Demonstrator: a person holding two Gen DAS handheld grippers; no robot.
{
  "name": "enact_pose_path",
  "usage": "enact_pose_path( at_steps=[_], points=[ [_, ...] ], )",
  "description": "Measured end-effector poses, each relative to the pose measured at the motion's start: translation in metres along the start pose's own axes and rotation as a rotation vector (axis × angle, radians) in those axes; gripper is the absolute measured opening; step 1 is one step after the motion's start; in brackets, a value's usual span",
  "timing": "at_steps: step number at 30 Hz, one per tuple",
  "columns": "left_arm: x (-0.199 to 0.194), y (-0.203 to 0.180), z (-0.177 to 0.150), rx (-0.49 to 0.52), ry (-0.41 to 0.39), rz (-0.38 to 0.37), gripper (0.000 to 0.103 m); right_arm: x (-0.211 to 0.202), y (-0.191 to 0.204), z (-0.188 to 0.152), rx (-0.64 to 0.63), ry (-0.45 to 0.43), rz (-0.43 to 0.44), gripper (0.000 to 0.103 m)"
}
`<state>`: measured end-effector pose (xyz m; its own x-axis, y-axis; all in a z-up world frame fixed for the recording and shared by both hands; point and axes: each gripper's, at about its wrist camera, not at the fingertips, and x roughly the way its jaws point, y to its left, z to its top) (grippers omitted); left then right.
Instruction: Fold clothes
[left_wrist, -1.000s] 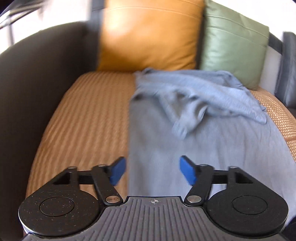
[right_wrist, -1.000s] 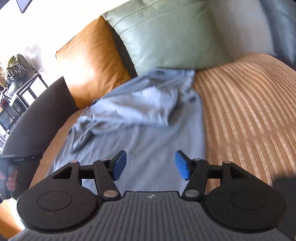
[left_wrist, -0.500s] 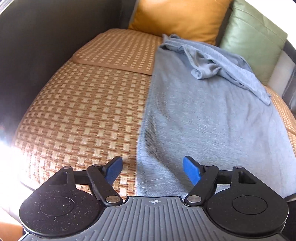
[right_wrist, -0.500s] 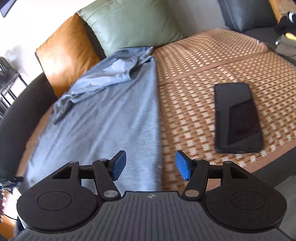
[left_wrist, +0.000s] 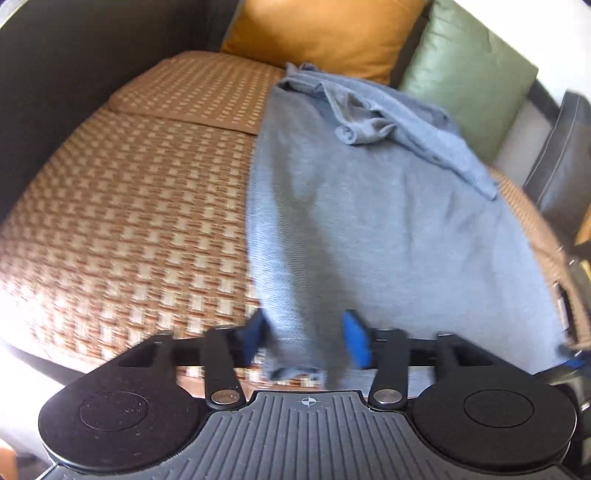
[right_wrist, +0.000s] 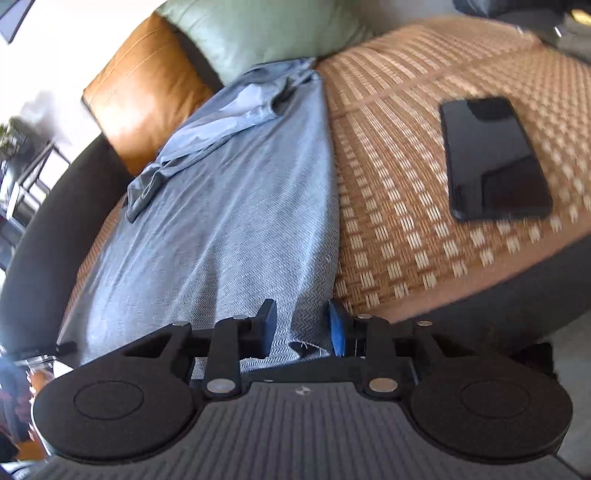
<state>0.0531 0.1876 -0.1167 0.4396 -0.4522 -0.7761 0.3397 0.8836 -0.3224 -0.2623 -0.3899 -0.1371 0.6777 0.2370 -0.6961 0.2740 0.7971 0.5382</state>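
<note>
At the far left, a mustard-yellow leather cushion (left_wrist: 325, 33) is leaned against the sofa back, and a pale green leather cushion (left_wrist: 469, 77) stands just beside it to the right. In front of them, a woven straw seat mat in brown and beige (left_wrist: 129, 206) is spread over the sofa seat. The blue-grey knitted garment (left_wrist: 369, 221) is laid lengthwise on this mat; its far end is bunched and rolled near the cushions, and its near hem hangs at the front edge of the seat.

The left near corner of the hem is found between the blue pads of the left gripper (left_wrist: 306, 339). Its jaws are closing, but a gap is seen at the right pad, so the cloth is not yet pinched. The right near corner lies between the pads of the right gripper (right_wrist: 301, 328), whose jaws are also closing; no firm pinch can be confirmed.

Further right, a black smartphone (right_wrist: 495, 158) is lying on the mat, well apart from the garment.

Some risks are judged here. If only a thin edge is caught, a corner may slip out when it is lifted. If one side is gripped before the other, the fold may be made crooked. The bunched far end may be trapped inside the fold.
</note>
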Motion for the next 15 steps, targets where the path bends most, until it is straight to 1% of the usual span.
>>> enact_pose_path(
  at_steps=[1,2,4,5,6,7,8,9,12,15],
  points=[
    [0.0,-0.002,-0.001,0.001,-0.001,0.001,0.082,0.0,-0.001,-0.002,0.011,0.004,0.005,0.036],
    [0.001,-0.006,-0.002,0.019,-0.003,0.015,0.082,0.001,-0.001,-0.003,0.012,0.005,0.003,0.036],
    [0.004,-0.013,-0.004,0.066,-0.007,0.048,0.08,0.003,0.0,-0.005,0.015,-0.001,-0.004,0.036],
    [0.004,-0.015,-0.004,0.076,-0.009,0.067,0.074,0.004,0.0,-0.005,0.025,0.0,-0.001,0.035],
    [0.003,-0.017,-0.005,0.087,-0.011,0.087,0.065,0.004,-0.001,-0.004,0.038,0.002,0.005,0.024],
    [0.003,-0.019,-0.005,0.096,-0.013,0.105,0.02,0.005,-0.001,-0.004,0.051,0.005,0.01,0.014],
    [0.001,-0.016,-0.005,0.073,-0.003,0.089,0.006,0.005,-0.003,-0.003,0.072,0.008,0.021,0.006],
    [0.0,-0.012,-0.004,0.051,0.006,0.074,0.005,0.002,-0.006,-0.002,0.088,0.001,0.033,0.006],
    [-0.011,-0.002,-0.006,-0.015,-0.027,0.058,0.004,-0.011,-0.011,0.002,0.115,-0.033,0.063,0.006],
    [-0.022,0.006,-0.006,-0.089,-0.061,0.017,0.003,-0.025,-0.015,0.007,0.128,-0.071,0.084,0.006]
  ],
)
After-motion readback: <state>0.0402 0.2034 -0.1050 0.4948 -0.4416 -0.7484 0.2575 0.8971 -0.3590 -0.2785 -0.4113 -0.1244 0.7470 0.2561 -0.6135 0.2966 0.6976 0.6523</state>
